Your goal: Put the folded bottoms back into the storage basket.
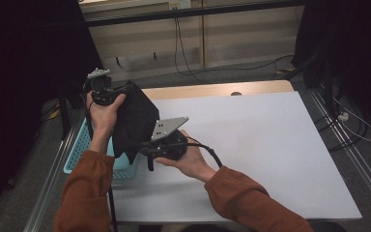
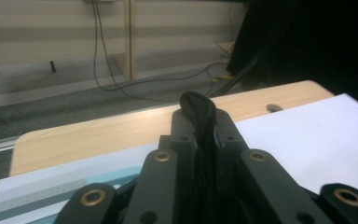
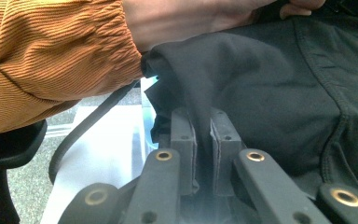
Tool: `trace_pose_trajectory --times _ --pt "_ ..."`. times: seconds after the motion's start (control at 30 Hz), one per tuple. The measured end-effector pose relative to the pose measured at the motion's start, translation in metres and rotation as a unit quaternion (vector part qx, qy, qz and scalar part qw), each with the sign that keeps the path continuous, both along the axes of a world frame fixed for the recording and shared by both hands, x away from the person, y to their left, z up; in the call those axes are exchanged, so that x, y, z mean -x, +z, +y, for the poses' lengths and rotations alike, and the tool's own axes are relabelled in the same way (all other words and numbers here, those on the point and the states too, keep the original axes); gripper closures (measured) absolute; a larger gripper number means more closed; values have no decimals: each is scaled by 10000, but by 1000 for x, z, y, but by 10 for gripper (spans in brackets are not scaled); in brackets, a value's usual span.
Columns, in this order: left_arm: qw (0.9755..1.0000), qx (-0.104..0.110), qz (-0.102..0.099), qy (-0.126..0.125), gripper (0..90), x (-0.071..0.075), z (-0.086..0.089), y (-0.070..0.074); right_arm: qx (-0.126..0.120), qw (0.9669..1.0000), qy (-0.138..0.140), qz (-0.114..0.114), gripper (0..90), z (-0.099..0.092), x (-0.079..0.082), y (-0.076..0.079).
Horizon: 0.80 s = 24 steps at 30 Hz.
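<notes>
High view: black garment (image 1: 134, 118) held up over the table's (image 1: 270, 145) left edge, above a teal basket (image 1: 77, 154). Gripper views: left gripper (image 2: 199, 122) and right gripper (image 3: 203, 133) each clamped on cloth.

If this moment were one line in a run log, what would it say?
left tool: shut on black cloth | right tool: shut on black cloth | cloth: held up over table's left edge, above blue basket

Wooden table (image 1: 212, 90), white sheet (image 1: 251, 145) covering top.
</notes>
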<state>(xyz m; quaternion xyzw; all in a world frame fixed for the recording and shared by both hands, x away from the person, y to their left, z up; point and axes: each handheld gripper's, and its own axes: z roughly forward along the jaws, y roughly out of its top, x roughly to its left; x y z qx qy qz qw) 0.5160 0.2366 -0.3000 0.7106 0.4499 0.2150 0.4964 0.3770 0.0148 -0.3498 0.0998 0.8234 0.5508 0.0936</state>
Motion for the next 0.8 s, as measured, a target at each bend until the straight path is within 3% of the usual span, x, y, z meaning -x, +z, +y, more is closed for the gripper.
trace_pose_trajectory --times 0.17,0.37,0.47,0.8 --pt "9999 87 -35 96 820 2 11 3 -61 10000 18 34 829 8 -3 1" --pt "9998 -5 -60 176 820 2 20 4 -89 9999 49 28 829 15 -5 2" --pt "9998 -85 -44 174 820 1 24 4 23 9999 65 -93 829 19 -4 3" --pt "9996 -94 -69 262 820 -1 39 3 -73 9999 128 77 829 38 -11 2"
